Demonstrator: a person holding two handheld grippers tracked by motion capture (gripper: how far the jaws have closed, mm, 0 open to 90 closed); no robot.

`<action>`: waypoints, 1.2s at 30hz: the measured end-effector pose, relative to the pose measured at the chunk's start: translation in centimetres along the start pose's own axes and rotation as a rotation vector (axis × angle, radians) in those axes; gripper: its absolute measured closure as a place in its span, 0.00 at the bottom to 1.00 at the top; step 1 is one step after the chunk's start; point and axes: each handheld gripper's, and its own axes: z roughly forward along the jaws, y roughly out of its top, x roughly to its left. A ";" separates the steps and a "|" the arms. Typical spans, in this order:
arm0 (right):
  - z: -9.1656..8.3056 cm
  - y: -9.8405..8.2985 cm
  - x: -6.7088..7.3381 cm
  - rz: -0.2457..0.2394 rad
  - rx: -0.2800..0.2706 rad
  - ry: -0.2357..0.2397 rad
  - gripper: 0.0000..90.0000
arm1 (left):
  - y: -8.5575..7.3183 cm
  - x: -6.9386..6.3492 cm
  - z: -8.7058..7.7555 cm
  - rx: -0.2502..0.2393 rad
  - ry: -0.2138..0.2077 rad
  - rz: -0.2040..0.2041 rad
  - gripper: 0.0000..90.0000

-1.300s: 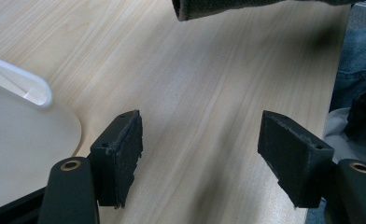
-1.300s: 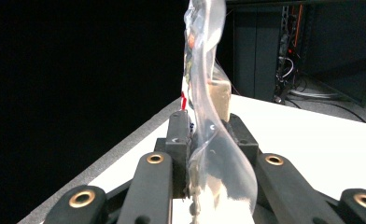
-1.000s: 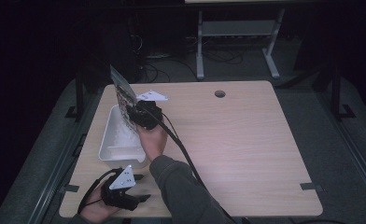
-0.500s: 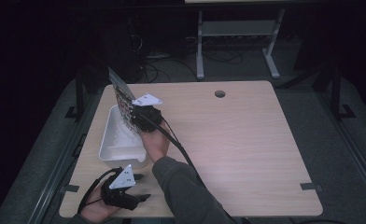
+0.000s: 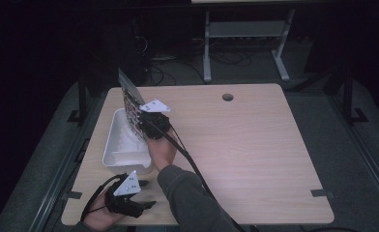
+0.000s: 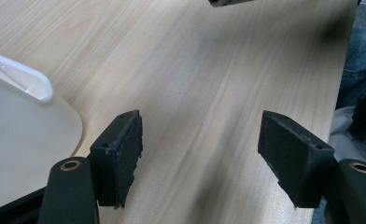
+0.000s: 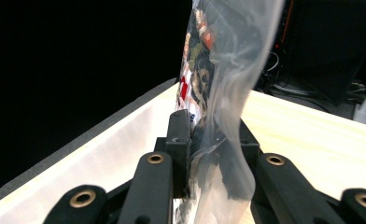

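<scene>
- The wooden table (image 5: 255,145) carries a white tray (image 5: 117,150) near its left edge; the rest of the top is bare.
- The clear plastic bag (image 5: 131,104) of printed packets stands upright over the tray's far end, lifted rather than lying in it.
- The right gripper (image 5: 146,126) has just been closing its jaws, and in the right gripper view they pinch the bag's lower edge (image 7: 214,158) between the pads.
- The left gripper (image 5: 144,200) rests at the table's near left corner, jaws apart and holding nothing, just beside the tray's rim (image 6: 31,81).
- Judged step: the bag is being moved at the tray; whether in or out I cannot tell.
- Next move likely calls for a steady pinch, since the limp film could slip or sag.
</scene>
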 end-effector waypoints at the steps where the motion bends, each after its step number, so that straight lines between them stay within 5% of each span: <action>1: 0.0 -0.1 0.1 0.002 -0.004 -0.004 0.82 | 0.0 0.0 0.0 0.000 0.000 0.000 0.33; 9: 0.0 -0.3 0.3 0.026 -0.024 -0.032 0.82 | 0.0 0.0 0.0 -0.003 -0.001 -0.001 0.33; 13: 0.0 -0.2 0.3 0.016 -0.014 -0.004 0.77 | 0.0 0.0 0.0 -0.002 0.000 0.001 0.33; 15: 0.2 -0.3 -0.1 0.045 0.020 0.050 0.64 | 0.0 0.0 -0.1 -0.003 -0.001 0.000 0.33; 19: 0.3 -1.1 -1.1 0.068 0.064 0.135 0.60 | 0.0 0.0 0.0 -0.001 0.000 -0.001 0.33; 25: 0.5 -2.4 -2.1 0.059 0.115 0.202 0.77 | 0.0 0.0 0.0 0.000 0.001 0.000 0.33; 29: 0.3 -2.6 -2.0 0.032 0.117 0.175 0.80 | 0.0 0.0 0.0 0.000 -0.001 -0.002 0.33; 36: -0.4 -2.8 -1.4 0.056 0.120 0.112 0.82 | 0.0 0.0 0.0 -0.002 -0.001 -0.002 0.33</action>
